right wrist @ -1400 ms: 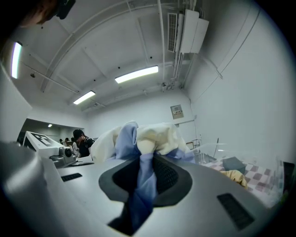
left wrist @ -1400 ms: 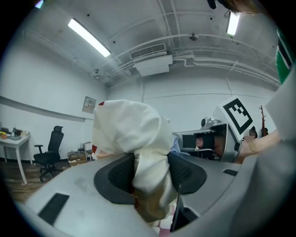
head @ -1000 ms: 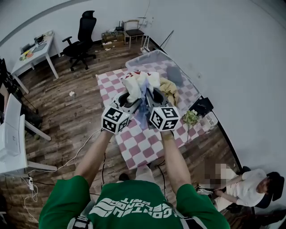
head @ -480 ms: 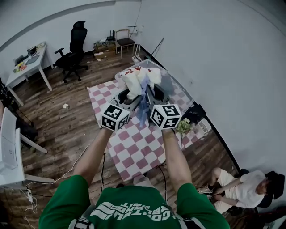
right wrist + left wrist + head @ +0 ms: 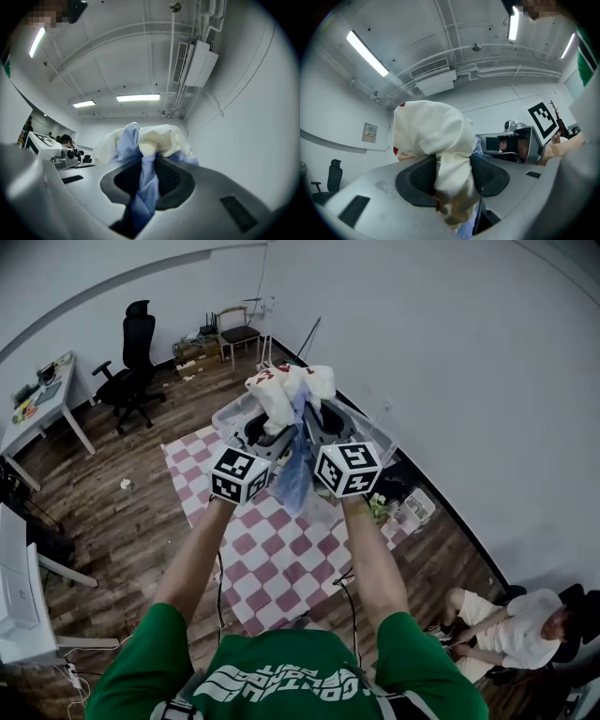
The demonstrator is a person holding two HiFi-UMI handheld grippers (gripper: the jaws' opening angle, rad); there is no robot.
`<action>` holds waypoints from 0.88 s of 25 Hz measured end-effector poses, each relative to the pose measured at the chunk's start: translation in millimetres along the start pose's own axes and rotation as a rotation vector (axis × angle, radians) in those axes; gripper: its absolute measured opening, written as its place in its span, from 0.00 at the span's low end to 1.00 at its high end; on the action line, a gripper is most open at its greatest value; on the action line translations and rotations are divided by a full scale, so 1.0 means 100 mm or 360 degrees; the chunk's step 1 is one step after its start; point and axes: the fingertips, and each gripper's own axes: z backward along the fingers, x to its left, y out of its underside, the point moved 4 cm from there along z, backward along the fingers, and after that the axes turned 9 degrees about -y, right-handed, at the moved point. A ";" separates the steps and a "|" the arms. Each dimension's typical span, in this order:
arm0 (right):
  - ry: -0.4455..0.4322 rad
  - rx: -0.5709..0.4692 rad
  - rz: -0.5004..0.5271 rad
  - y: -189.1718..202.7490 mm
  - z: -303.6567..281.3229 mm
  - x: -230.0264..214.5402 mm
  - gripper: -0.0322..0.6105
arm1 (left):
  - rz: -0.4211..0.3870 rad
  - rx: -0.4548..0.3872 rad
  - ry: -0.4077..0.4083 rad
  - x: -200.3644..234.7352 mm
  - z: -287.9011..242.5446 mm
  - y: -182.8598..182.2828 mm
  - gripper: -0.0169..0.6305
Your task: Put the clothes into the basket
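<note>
The white garment [image 5: 281, 390] was bunched up high in the air, with the blue garment [image 5: 296, 474] tangled into it and trailing down in a long tail between the two arms. The left gripper [image 5: 264, 430] was clamped on a thick fold of the white cloth, its pads pressed in from both sides. The right gripper [image 5: 323, 424], just beside it, pinched a thin twist of the blue cloth, its jaws nearly together.

From the head view the bundle lay across the clear basket [image 5: 228, 414] at the far end of the checked cloth [image 5: 272, 559]. Whether it hung straight above the basket could not be told.

This looked like the carry step: the clothes were lifted but not yet in the basket. The next move would call for bringing both grippers down together over the opening, getting the blue tail inside the rim, then opening both jaws together.
</note>
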 end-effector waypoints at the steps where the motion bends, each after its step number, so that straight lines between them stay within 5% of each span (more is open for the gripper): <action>1: 0.0005 -0.0003 0.0007 -0.02 -0.01 -0.09 0.15 | -0.0001 -0.0005 0.0005 -0.01 -0.09 -0.01 0.33; 22: 0.0072 0.0058 0.0051 0.26 -0.15 -1.67 0.15 | 0.0046 0.0033 0.0070 -0.14 -1.69 0.40 0.33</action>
